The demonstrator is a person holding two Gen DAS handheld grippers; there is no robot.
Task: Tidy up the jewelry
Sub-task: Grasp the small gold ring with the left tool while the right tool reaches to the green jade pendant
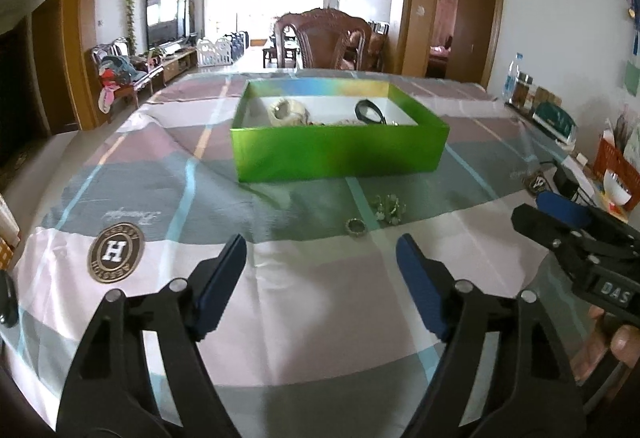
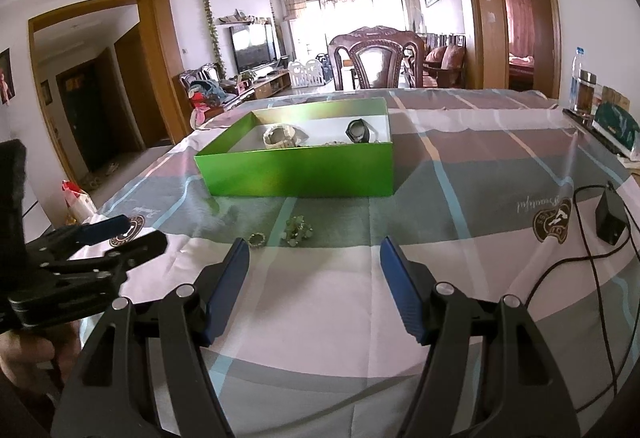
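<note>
A green box (image 1: 340,154) stands on the checked tablecloth; it also shows in the right wrist view (image 2: 300,174). Inside lie a pale bracelet (image 1: 286,112) (image 2: 282,136) and a black watch (image 1: 370,110) (image 2: 358,130). In front of the box lie a small ring (image 1: 355,227) (image 2: 257,239) and a green bead cluster (image 1: 390,210) (image 2: 298,230). My left gripper (image 1: 322,262) is open and empty, just short of the ring. My right gripper (image 2: 314,262) is open and empty, near the beads; it shows at the right of the left wrist view (image 1: 552,214).
A wooden chair (image 1: 324,38) stands beyond the far table edge. Bottles and a dark green box (image 1: 554,120) line the right side. A black adapter (image 2: 610,218) with cable lies on the right. An orange basket (image 1: 618,166) sits far right.
</note>
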